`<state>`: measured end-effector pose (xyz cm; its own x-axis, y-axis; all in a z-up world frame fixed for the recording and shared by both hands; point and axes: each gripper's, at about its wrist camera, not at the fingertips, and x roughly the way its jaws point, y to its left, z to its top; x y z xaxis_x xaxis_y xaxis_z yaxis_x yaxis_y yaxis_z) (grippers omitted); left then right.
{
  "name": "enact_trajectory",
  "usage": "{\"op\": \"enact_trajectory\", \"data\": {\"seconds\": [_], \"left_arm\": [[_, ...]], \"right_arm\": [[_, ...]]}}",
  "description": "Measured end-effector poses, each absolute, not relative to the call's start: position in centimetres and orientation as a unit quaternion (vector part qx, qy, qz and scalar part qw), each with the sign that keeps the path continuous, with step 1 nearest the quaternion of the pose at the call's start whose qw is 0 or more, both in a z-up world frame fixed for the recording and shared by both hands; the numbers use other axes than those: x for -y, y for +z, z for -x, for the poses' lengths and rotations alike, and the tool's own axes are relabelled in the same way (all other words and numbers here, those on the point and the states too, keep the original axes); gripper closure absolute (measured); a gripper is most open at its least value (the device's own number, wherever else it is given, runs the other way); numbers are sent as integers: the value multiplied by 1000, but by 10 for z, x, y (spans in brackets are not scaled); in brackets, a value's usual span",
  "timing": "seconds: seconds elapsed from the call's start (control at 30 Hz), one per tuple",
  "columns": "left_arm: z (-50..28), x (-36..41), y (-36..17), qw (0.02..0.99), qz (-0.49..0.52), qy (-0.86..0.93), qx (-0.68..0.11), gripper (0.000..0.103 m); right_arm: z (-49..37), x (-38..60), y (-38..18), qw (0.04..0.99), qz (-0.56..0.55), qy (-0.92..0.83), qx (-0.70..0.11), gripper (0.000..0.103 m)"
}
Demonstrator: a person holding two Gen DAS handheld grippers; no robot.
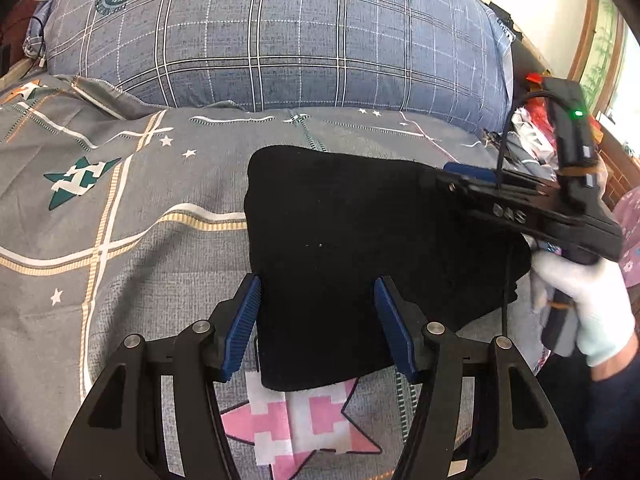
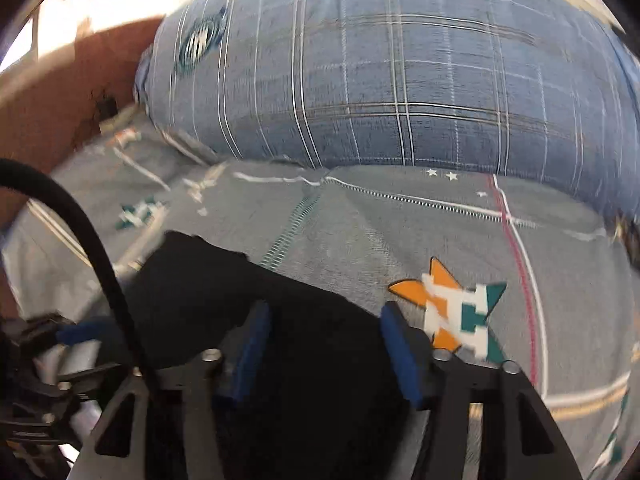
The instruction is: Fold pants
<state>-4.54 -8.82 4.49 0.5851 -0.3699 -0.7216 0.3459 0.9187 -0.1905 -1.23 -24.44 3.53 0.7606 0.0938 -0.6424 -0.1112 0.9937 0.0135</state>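
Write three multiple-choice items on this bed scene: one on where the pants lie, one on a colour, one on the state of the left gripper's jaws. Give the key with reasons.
1. Where do the pants lie?
A. On the plaid pillow
B. On the grey bedspread, in front of the pillow
C. Hanging from a gripper

2. What colour are the pads on the gripper fingers?
A. Blue
B. Red
C. Yellow

3. How do the left gripper jaws stand?
A. Clamped on the pillow
B. Fully shut, empty
C. Open, pads apart over the pants' near edge

Key: 1 B, the black fabric rests flat on the bedspread below the pillow. 2 A, both pads show ribbed blue. 3 C, a wide gap shows between the pads, neither pressing cloth.
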Motion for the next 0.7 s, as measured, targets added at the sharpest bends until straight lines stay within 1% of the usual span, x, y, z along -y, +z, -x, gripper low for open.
{"op": "enact_trajectory", "data": {"seconds": [0.07,0.17,0.3,0.4,0.5,0.6,0.7], "left_arm": [[42,87,42,889,21,-201,-411,39],[34,82,38,879,50,-204,-428,37],[32,80,39,876,57,-205,-432,37],[36,85,42,881,40,-200,-427,37],[38,86,42,883,37,-197,-425,37],[35,84,40,879,43,-202,-429,37],[37,84,40,880,45,-201,-428,37]], "right_arm": [[7,254,30,942,-5,29,-335,55],[9,261,20,941,-37,33,-335,55],[32,266,34,943,-58,35,-325,54],[55,250,50,944,-64,82,-312,52],[76,231,48,937,-41,115,-327,52],[95,217,25,930,-8,104,-351,51],[116,211,15,941,22,88,-327,51]]}}
